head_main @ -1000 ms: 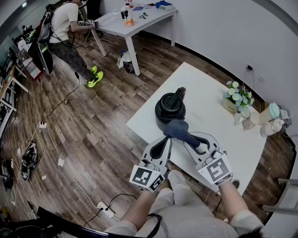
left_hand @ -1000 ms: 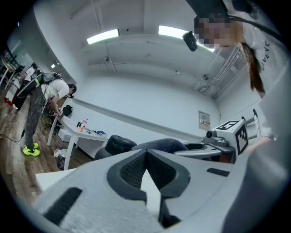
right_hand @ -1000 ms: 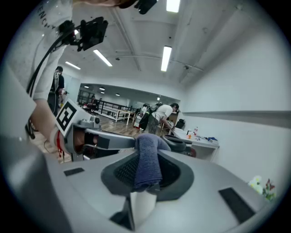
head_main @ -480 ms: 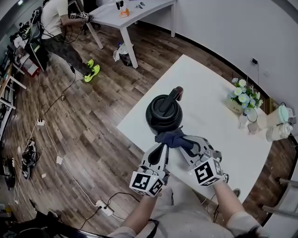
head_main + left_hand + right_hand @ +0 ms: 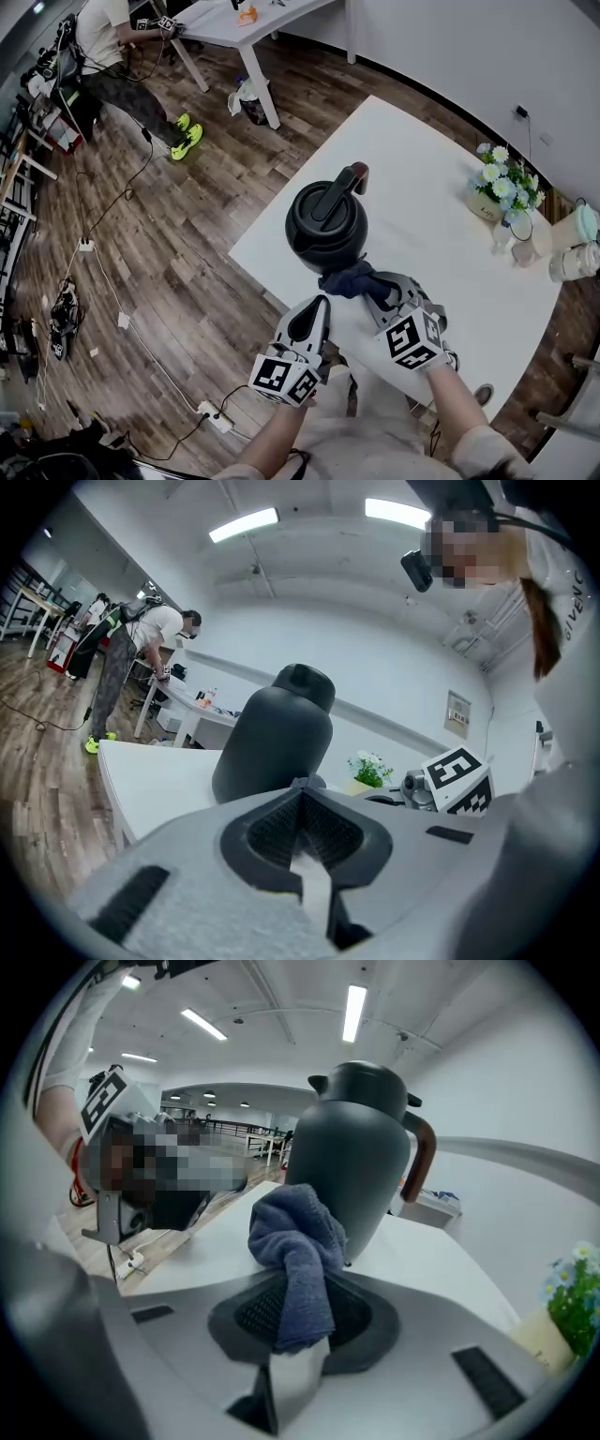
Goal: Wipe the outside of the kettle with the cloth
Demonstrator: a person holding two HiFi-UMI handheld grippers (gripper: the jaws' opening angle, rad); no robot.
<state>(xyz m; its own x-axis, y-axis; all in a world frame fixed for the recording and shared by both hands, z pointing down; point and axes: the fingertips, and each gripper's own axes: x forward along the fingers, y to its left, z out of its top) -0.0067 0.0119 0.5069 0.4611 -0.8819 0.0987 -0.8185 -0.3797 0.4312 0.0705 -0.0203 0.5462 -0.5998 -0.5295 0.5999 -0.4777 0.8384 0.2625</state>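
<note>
At the near corner of the white surface [image 5: 422, 178], the upright black kettle [image 5: 326, 225] stands just ahead of both grippers. Right gripper [image 5: 373, 284] jaws clamp the blue cloth [image 5: 349, 279], apparently touching the kettle's lower side. Left gripper [image 5: 318, 307] jaws are closed on nothing. No readable kettle label.

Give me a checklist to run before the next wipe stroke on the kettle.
1. Cloth clamped in right hand-held gripper: ok, jaws shut on it.
2. Cloth touching kettle: ok, bunched against its lower side.
3. Kettle upright on table: ok.
4. Left hand-held gripper steadying kettle: not ok, shut, empty, short of it.
5. Flowers clear of the stroke: ok, across the table.
6. Lid seated: cannot tell.
</note>
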